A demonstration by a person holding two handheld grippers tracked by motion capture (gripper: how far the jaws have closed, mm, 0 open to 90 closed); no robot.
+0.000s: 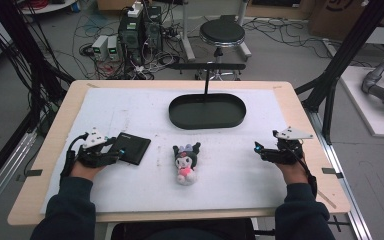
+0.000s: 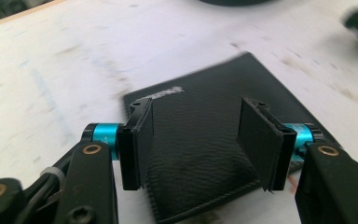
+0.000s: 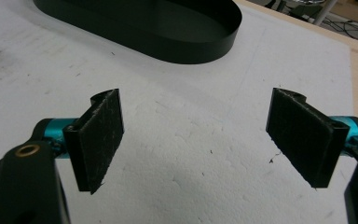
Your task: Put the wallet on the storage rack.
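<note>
Left gripper (image 2: 196, 140) low over black wallet (image 2: 214, 154), fingers (image 2: 261, 140) apart.

one high camera, two riding close on the grippers

high view looks forward and down over the table (image 1: 55, 120); each gripper view skims the white mat (image 3: 191, 154), right sharing the tray (image 3: 168, 35).

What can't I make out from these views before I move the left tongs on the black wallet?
- White lettering on the black wallet: blurred in the left gripper view, too small in the high view.
- Wallet's near edge: cut off by the bottom edge and the left tongs there.
- Whether the pads touch the wallet: cannot tell.
- Inside of the black oval tray: cut off by the top edge in the right gripper view.
</note>
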